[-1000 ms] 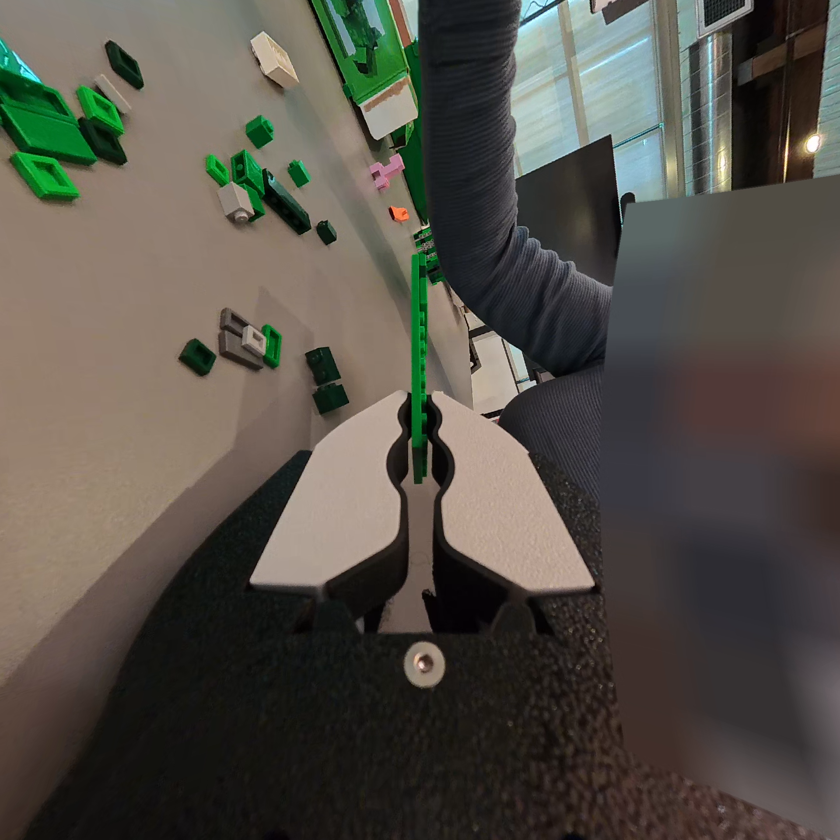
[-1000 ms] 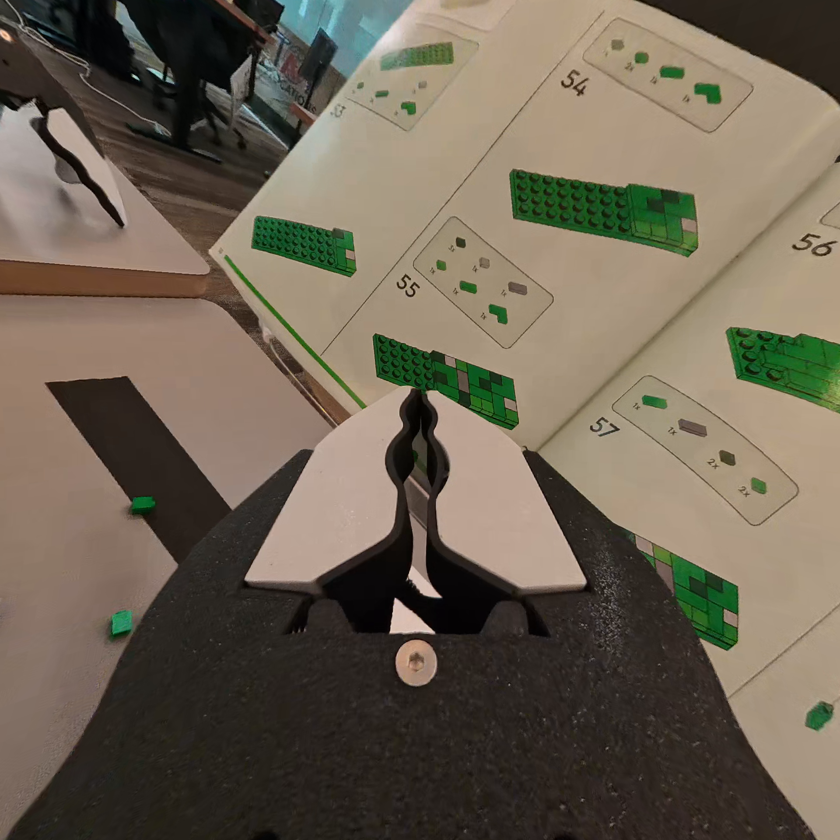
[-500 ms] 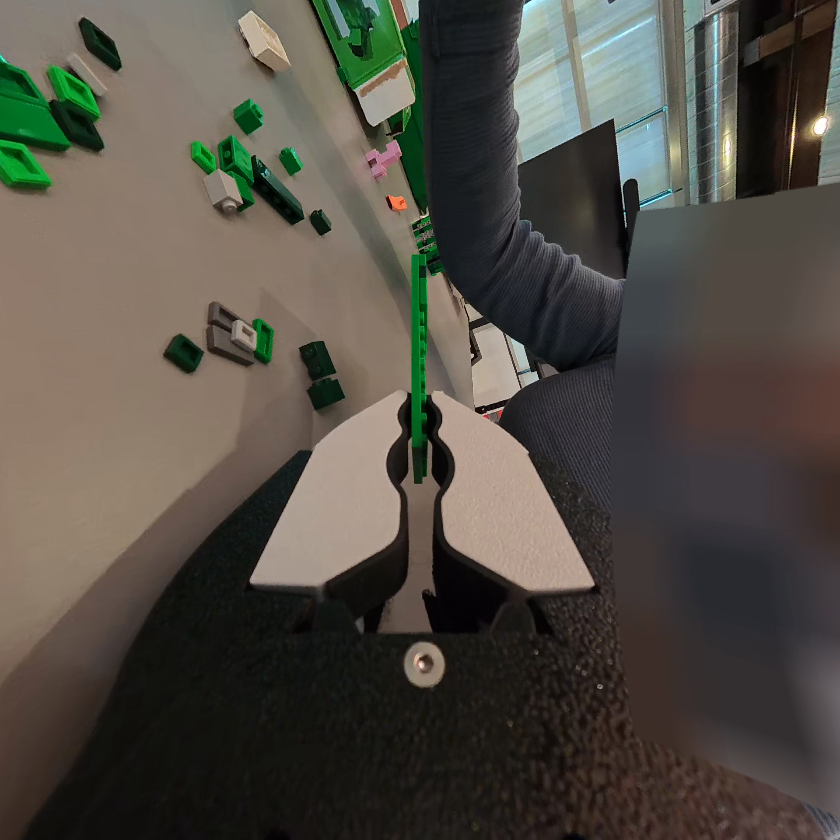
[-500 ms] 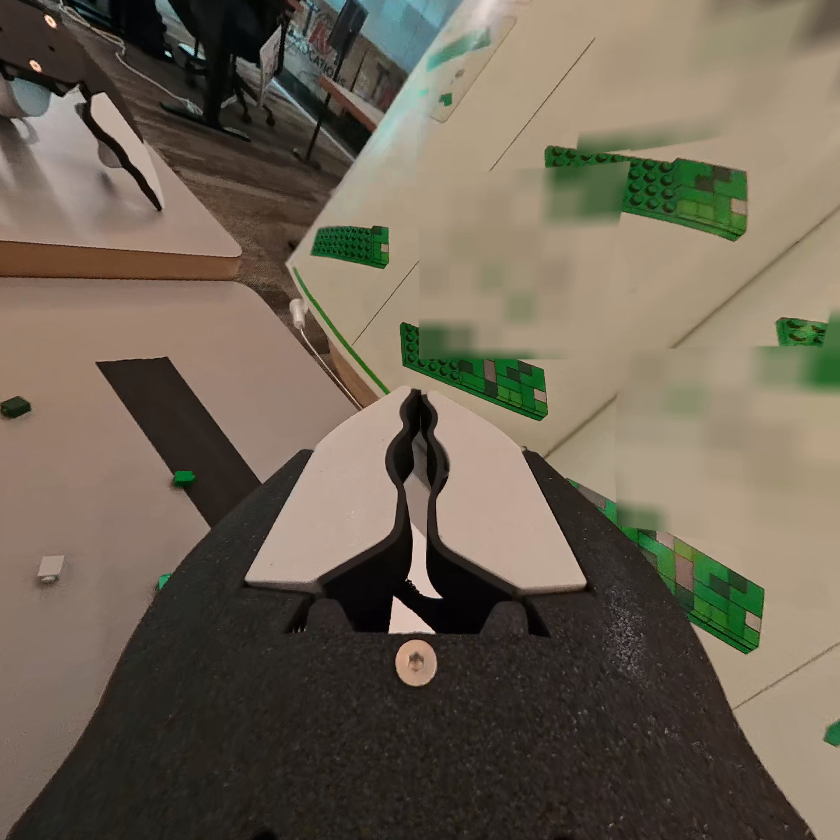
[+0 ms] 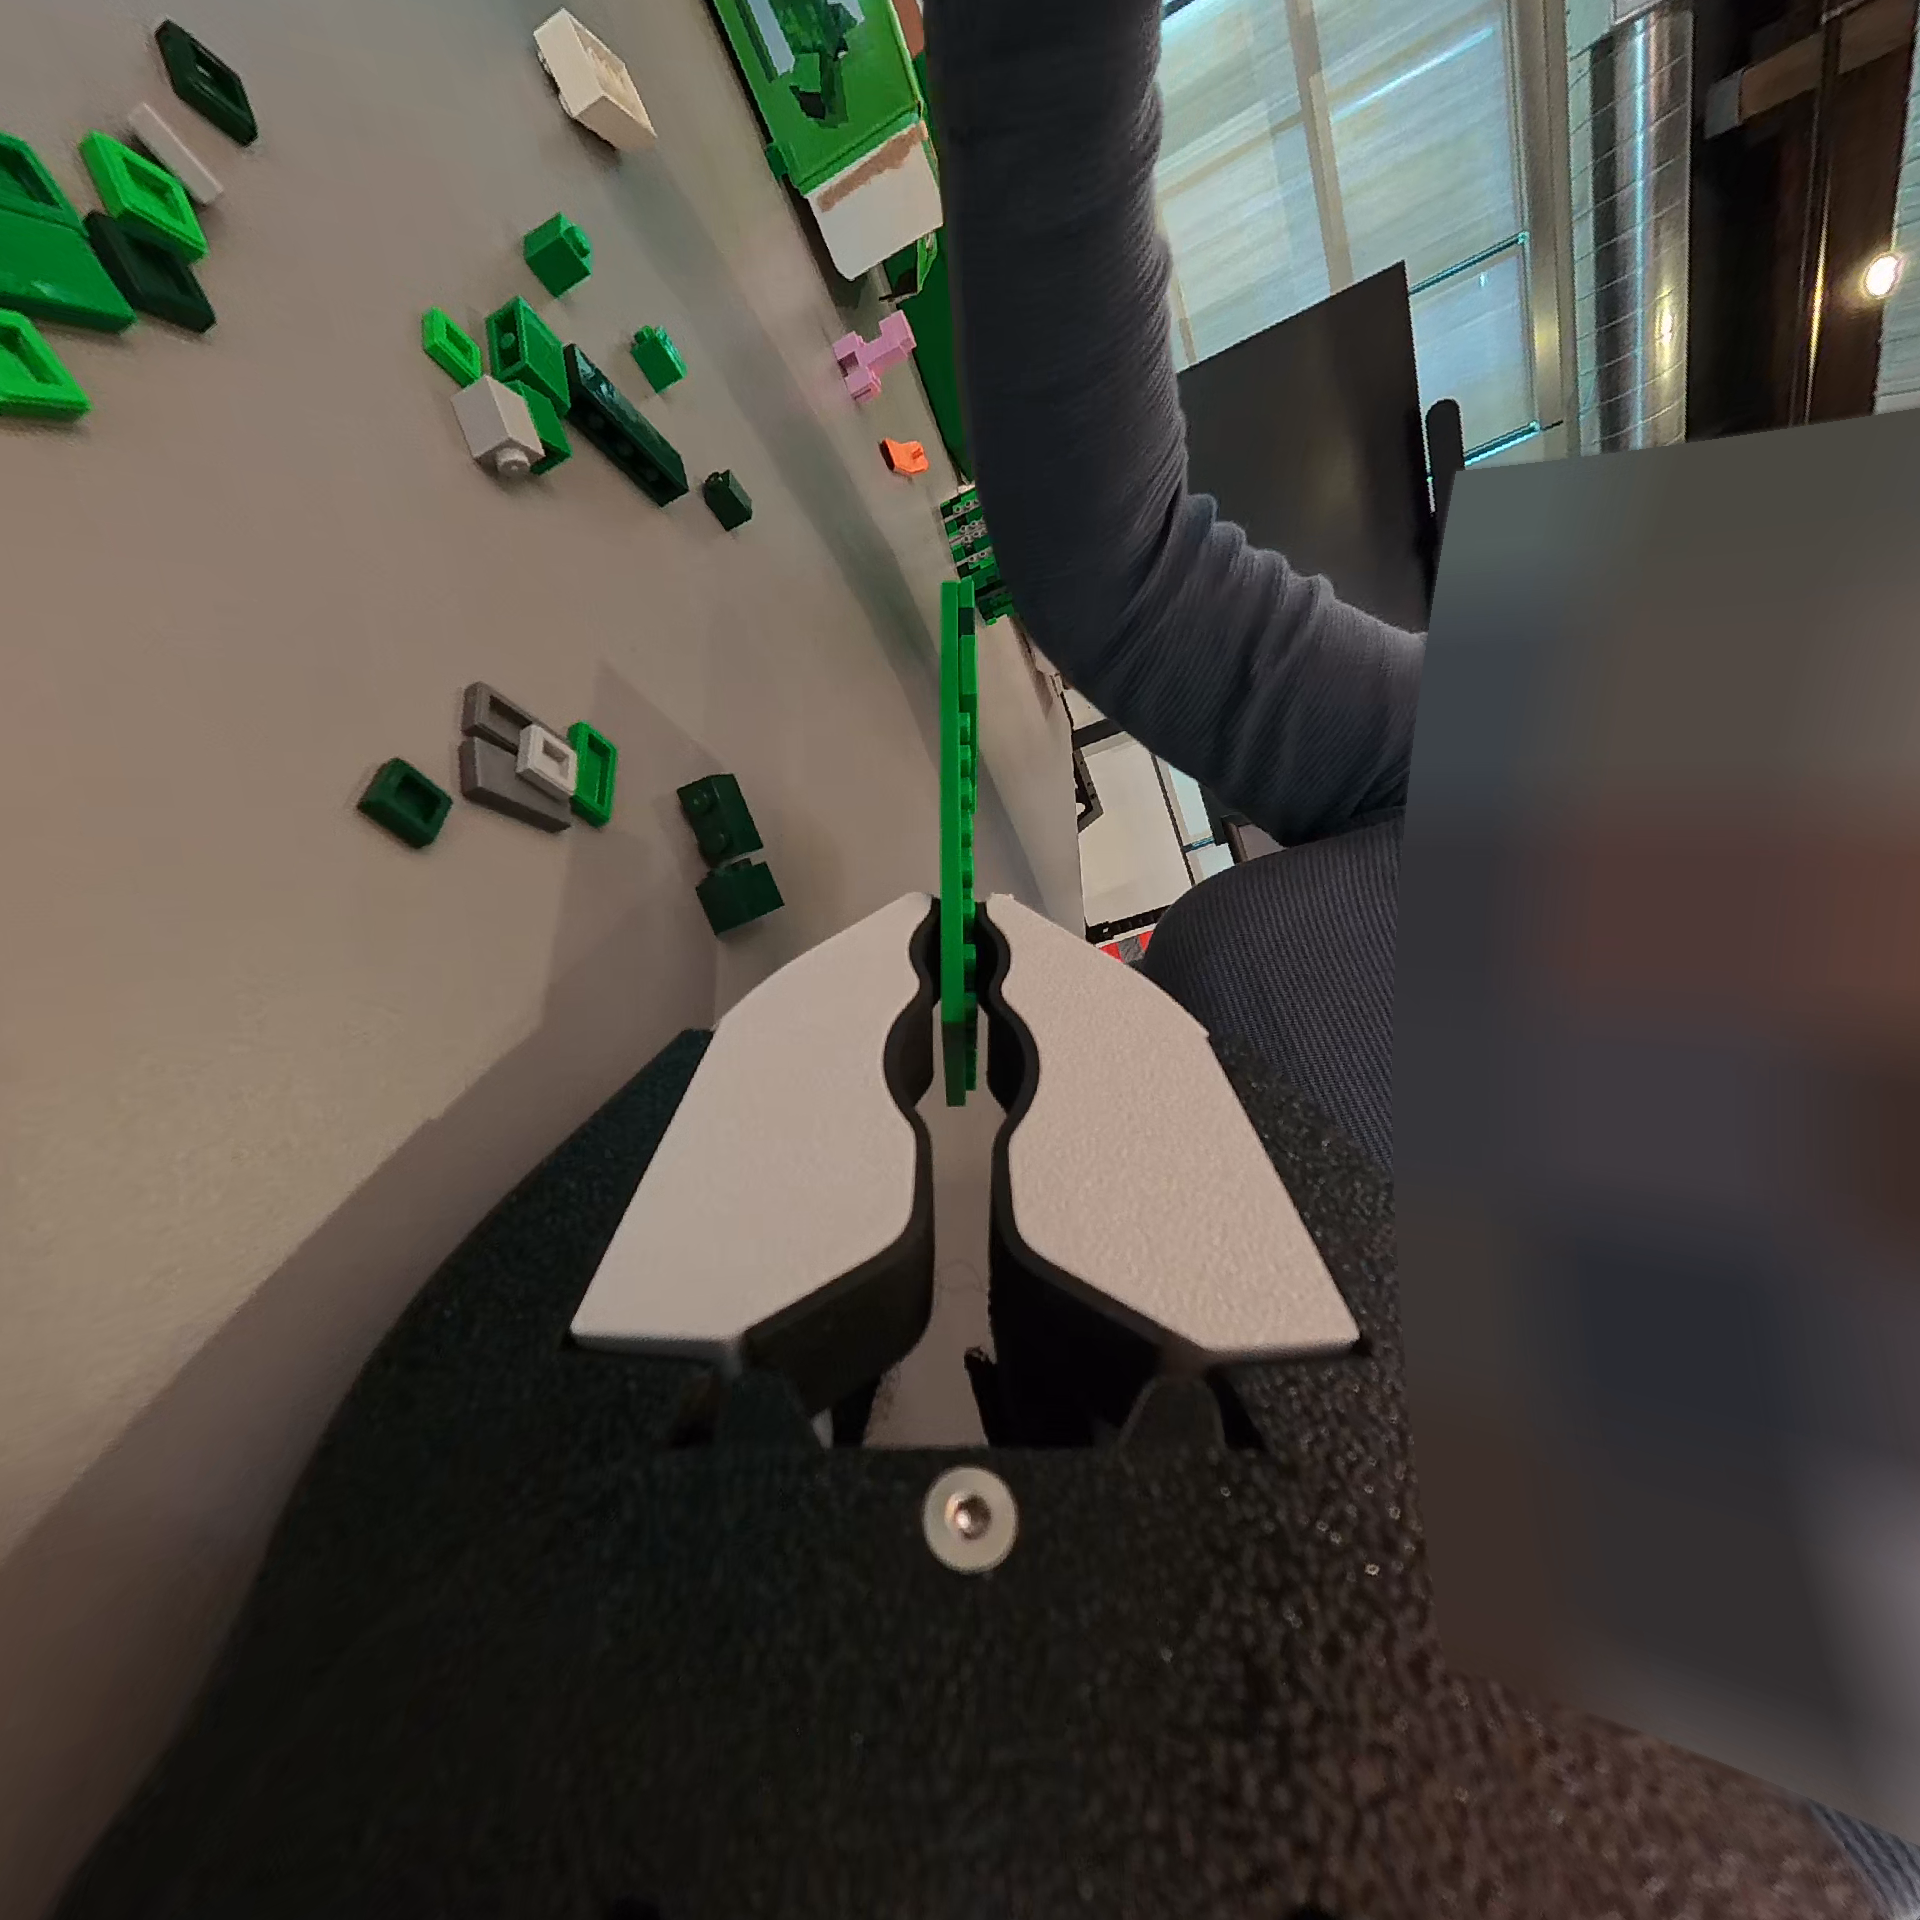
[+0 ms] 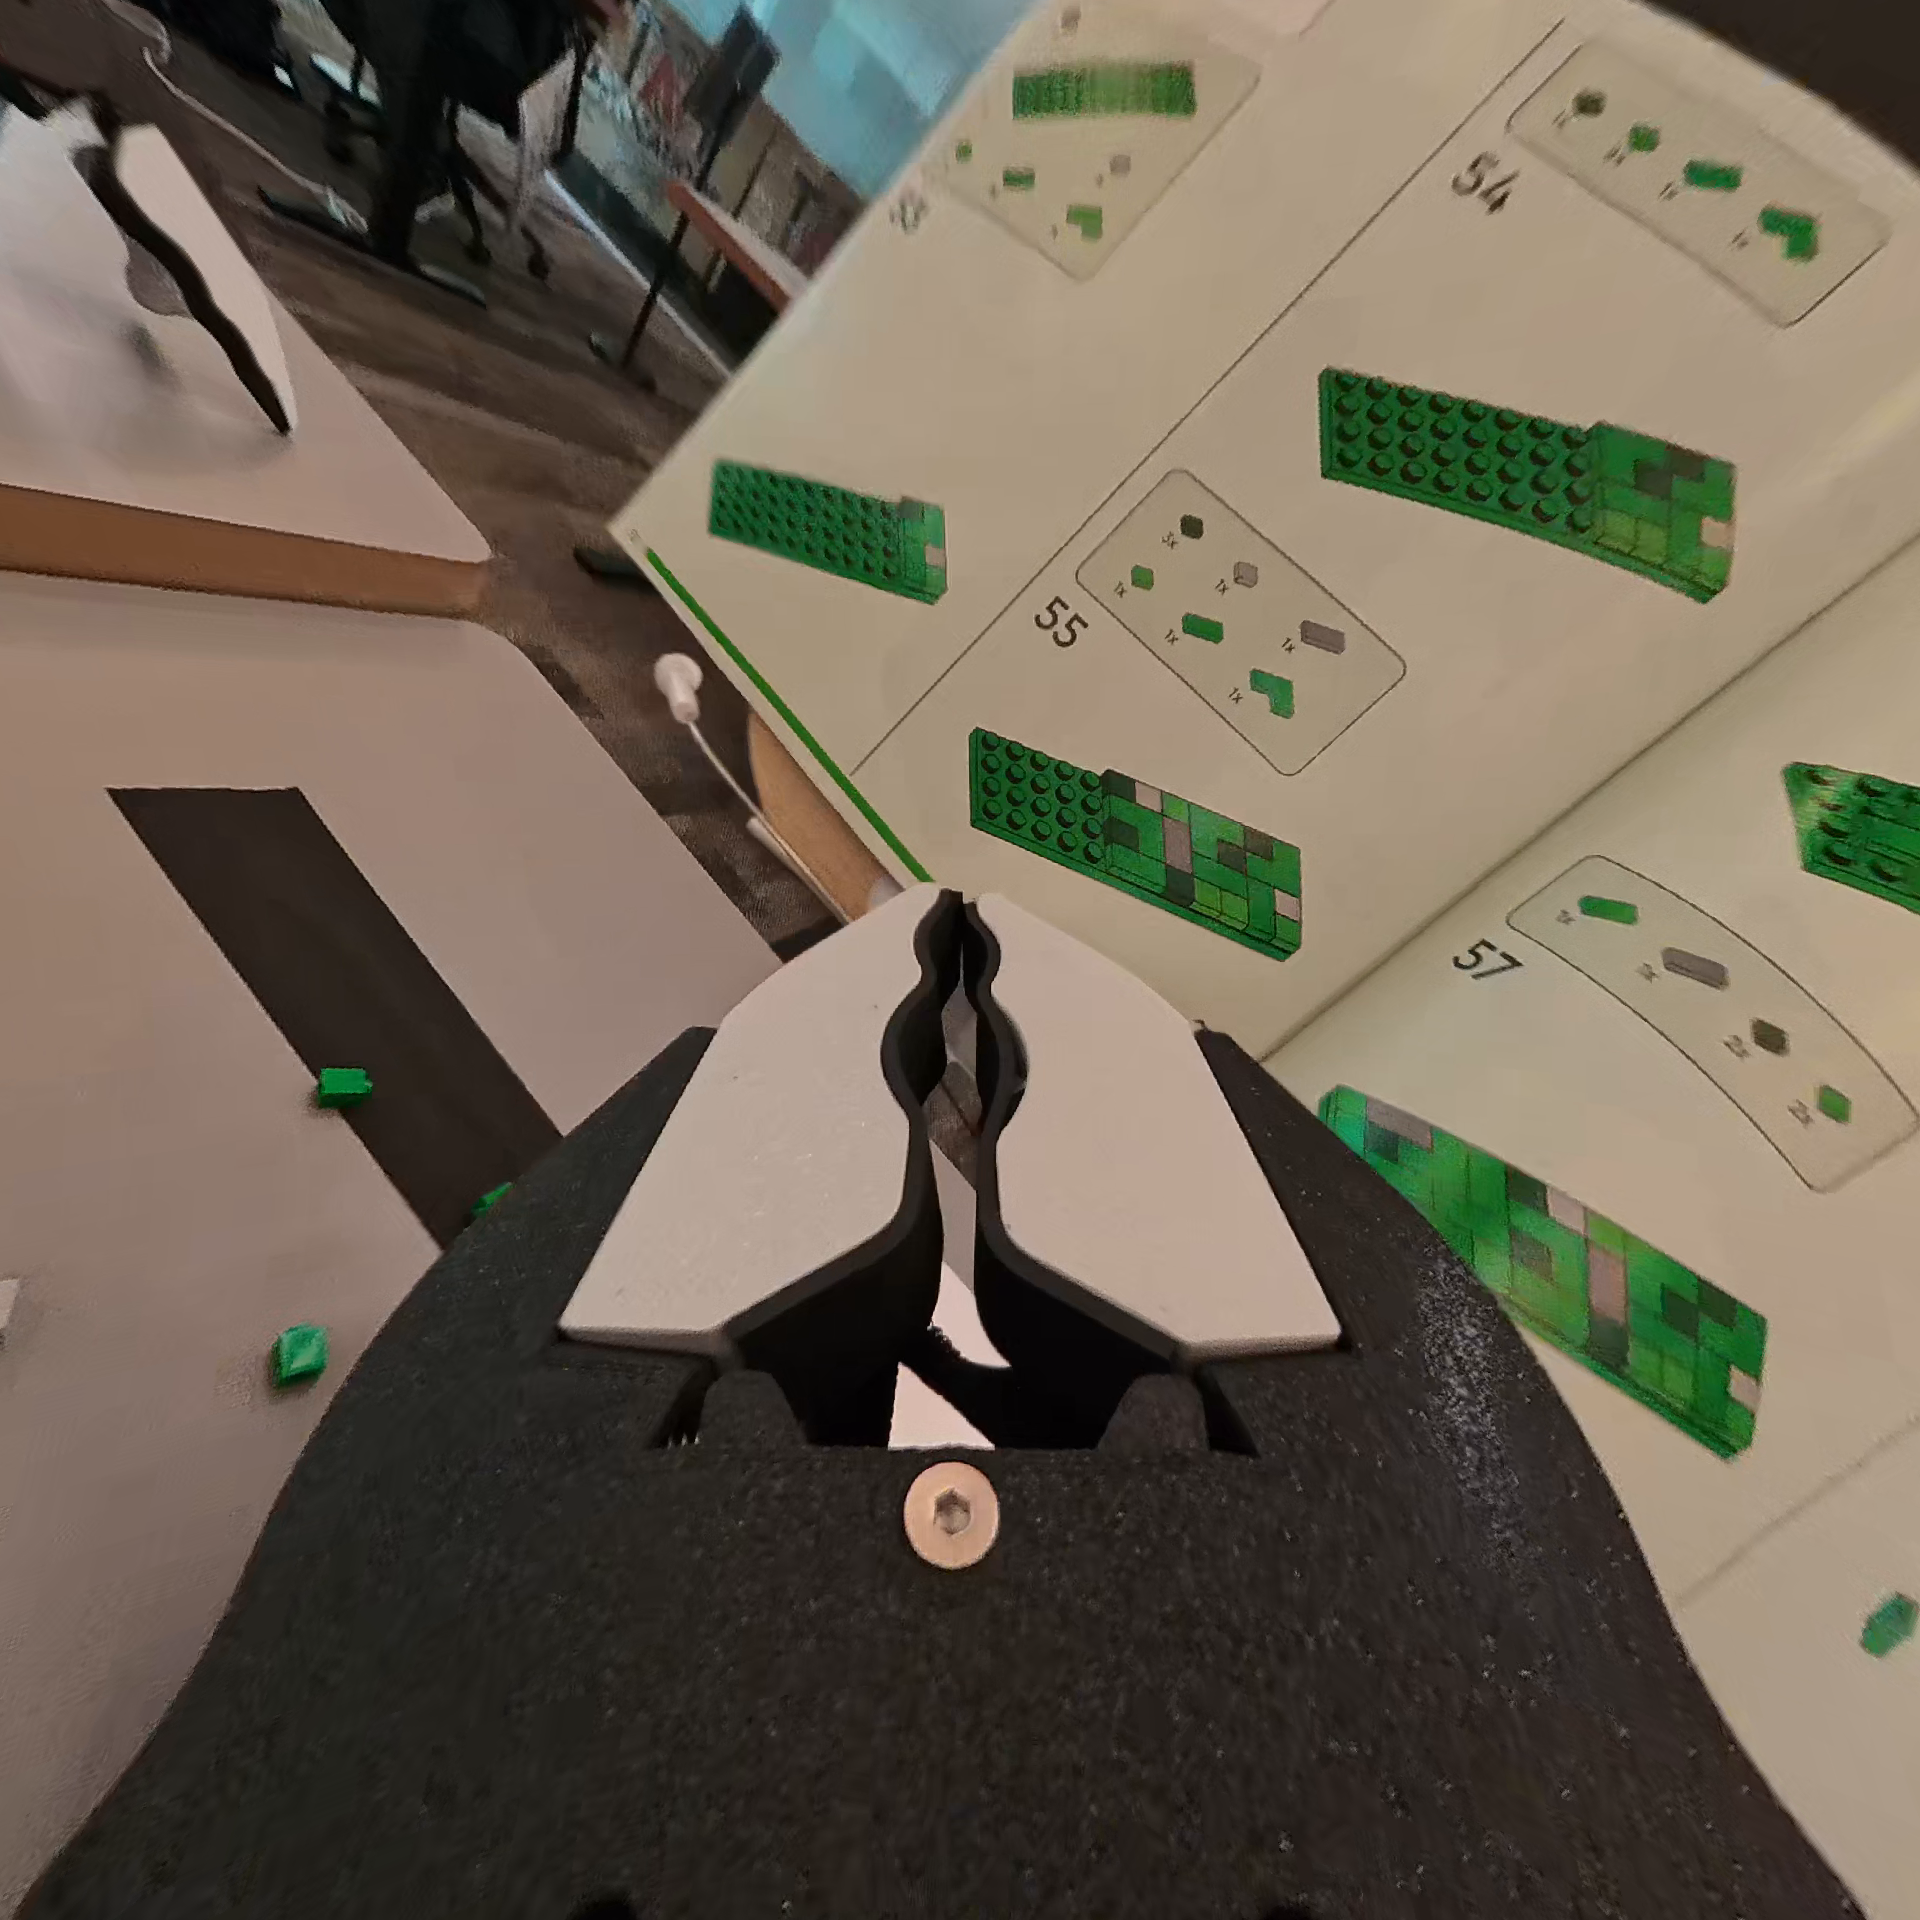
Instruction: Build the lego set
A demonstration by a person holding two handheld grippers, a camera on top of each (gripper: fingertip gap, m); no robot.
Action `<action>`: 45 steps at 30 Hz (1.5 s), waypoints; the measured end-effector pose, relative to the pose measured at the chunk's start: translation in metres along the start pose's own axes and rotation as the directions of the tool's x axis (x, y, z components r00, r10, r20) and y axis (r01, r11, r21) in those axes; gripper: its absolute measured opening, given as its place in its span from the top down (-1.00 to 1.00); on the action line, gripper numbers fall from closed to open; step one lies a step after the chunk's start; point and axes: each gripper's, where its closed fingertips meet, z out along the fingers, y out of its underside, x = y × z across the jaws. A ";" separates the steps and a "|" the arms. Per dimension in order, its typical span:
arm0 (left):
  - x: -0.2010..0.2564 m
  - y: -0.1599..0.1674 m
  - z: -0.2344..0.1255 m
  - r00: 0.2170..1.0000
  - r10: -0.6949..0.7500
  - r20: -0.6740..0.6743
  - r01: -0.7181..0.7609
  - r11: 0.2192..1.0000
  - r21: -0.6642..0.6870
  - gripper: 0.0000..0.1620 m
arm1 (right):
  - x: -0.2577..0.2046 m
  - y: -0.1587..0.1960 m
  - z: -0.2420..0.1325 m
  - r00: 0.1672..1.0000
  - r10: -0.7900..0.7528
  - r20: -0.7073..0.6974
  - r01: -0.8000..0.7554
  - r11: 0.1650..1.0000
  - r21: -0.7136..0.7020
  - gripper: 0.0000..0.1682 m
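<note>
My left gripper [image 5: 961, 909] is shut on a long green plate [image 5: 956, 748], seen edge-on, held upright above the grey table [image 5: 260, 987]. Loose green, dark green and grey pieces [image 5: 514, 769] lie on the table to its left. My right gripper [image 6: 961, 909] is shut, and the lower edge of a raised page of the open instruction booklet [image 6: 1195, 343] meets its tips. The page stands tilted up off the table and shows build steps with green plates.
A person's dark sleeve [image 5: 1091, 416] reaches across behind the green plate. A green set box [image 5: 831, 94] lies at the far table edge. Small green pieces [image 6: 343, 1086] lie near a black strip [image 6: 312, 956], one [image 6: 1889, 1626] on the booklet. A white cable [image 6: 717, 758] hangs past the table edge. One gripper's finger ends stand about 35 centimetres off the other's.
The right gripper and the booklet page swung a little left and back. The left gripper kept its hold on the green plate and shifted only slightly over the table.
</note>
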 end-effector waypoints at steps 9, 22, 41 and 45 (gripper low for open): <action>0.000 0.001 0.000 1.000 0.005 -0.002 -0.005 1.000 -0.003 0.95 | -0.053 0.008 -0.074 0.997 0.008 0.077 -0.019 0.988 0.153 1.00; 0.003 0.000 0.001 1.000 0.018 -0.001 -0.018 0.999 0.030 0.95 | -0.100 0.048 -0.192 0.979 0.130 0.155 -0.161 0.964 0.212 1.00; 0.024 -0.037 0.075 0.996 0.073 -0.049 -0.058 0.967 0.247 0.95 | -0.078 0.049 -0.200 0.964 0.216 0.157 -0.254 0.921 0.296 1.00; 0.019 -0.035 0.079 0.998 0.070 -0.010 -0.065 0.970 0.235 0.95 | -0.078 0.047 -0.200 0.957 0.227 0.178 -0.274 0.911 0.308 1.00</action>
